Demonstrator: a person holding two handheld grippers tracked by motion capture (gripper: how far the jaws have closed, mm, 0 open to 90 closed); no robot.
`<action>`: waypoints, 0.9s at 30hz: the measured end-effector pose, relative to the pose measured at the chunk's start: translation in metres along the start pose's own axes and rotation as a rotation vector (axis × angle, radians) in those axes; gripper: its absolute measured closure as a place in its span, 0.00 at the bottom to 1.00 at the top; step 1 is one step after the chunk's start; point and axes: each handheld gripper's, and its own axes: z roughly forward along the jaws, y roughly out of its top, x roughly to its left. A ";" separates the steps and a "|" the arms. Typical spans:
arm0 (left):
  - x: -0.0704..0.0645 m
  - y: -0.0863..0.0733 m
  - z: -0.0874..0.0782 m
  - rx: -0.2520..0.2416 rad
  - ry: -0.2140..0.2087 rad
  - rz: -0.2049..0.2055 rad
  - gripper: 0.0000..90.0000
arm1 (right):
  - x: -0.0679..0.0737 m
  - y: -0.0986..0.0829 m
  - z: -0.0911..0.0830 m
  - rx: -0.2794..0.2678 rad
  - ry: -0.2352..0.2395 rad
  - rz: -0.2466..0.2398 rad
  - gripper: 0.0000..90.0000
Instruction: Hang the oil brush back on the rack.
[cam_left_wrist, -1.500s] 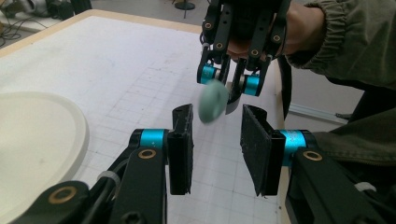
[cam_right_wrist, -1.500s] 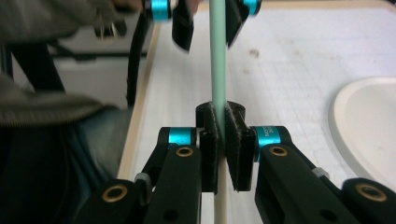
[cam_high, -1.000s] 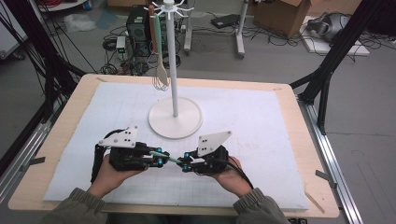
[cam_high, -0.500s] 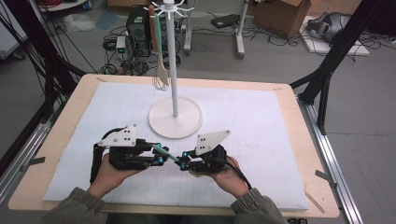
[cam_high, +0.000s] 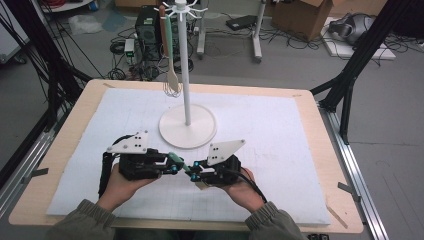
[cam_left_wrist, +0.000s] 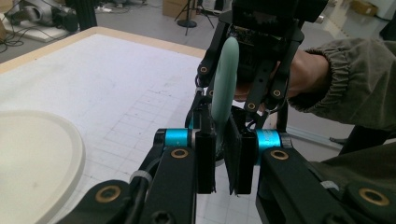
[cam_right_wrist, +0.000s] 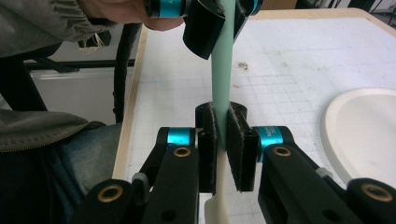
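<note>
A: What is the left hand-held gripper (cam_high: 176, 165) doing?
B: Its jaws are nearly closed around the mint-green handle (cam_left_wrist: 223, 88) of a utensil, pads touching it on both sides.

A: And the right hand-held gripper (cam_high: 194, 174)?
B: It faces the left one, tips just apart. Its jaws are pinched tight on the same handle, whose cream end (cam_right_wrist: 215, 207) sticks out behind them.

A: Where is the utensil?
B: Between the two, just above the bench (cam_high: 280, 135). The white stand base (cam_high: 188, 126) sits beyond both.
</note>
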 end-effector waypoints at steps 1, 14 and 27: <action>0.000 0.001 0.000 0.004 0.001 0.003 0.92 | 0.001 0.000 0.000 0.003 -0.004 0.000 0.92; -0.005 0.001 -0.004 0.030 0.098 0.062 0.70 | -0.007 -0.001 -0.004 -0.039 0.010 0.056 0.94; 0.002 -0.021 -0.028 0.007 0.214 0.023 0.54 | -0.025 0.003 -0.018 -0.118 -0.011 0.134 0.94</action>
